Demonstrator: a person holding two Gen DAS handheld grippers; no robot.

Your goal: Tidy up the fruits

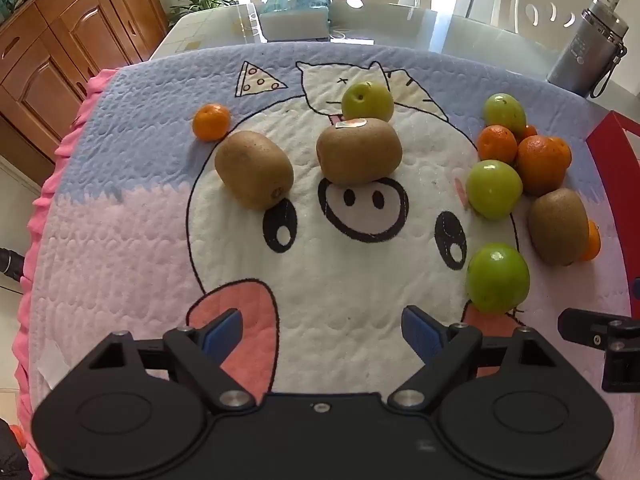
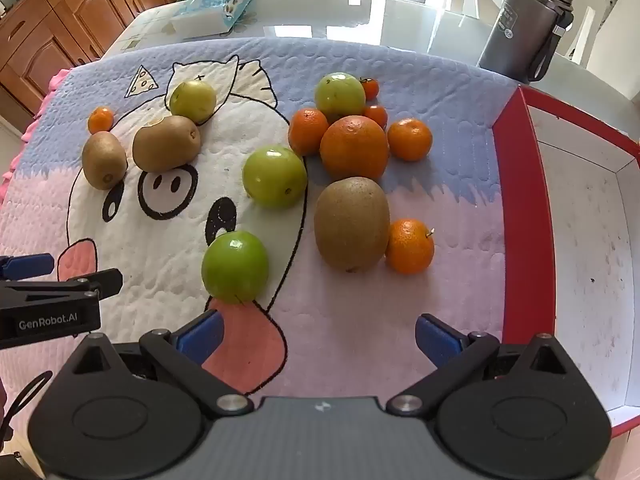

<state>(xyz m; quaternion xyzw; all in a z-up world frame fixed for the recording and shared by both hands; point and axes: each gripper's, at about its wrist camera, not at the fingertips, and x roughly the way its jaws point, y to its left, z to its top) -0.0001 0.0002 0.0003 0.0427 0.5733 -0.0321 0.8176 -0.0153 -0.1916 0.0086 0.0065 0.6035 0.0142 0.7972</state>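
Observation:
Loose fruit lies on a cartoon-pig mat (image 1: pixel 340 272) (image 2: pixel 360 320). Two kiwis (image 1: pixel 254 175) (image 1: pixel 359 150) sit mid-mat beside a small tangerine (image 1: pixel 211 121) and a yellow-green fruit (image 1: pixel 367 101). At the right, green fruits (image 2: pixel 235 266) (image 2: pixel 275 176) (image 2: pixel 339 96), a big orange (image 2: pixel 354 147), several tangerines (image 2: pixel 409 246) and a third kiwi (image 2: pixel 352 224) cluster together. My left gripper (image 1: pixel 322 330) hovers open over the mat's near part, nothing between its blue pads. My right gripper (image 2: pixel 318 336) is open too, just short of the nearest green fruit and the kiwi.
A red-rimmed white box (image 2: pixel 580 240) stands at the mat's right edge, nothing in it. A grey flask (image 2: pixel 528 24) and a tissue pack (image 2: pixel 218 4) stand on the glass table (image 2: pixel 360 16) behind. Wooden cabinets (image 1: pixel 60 40) are at the far left.

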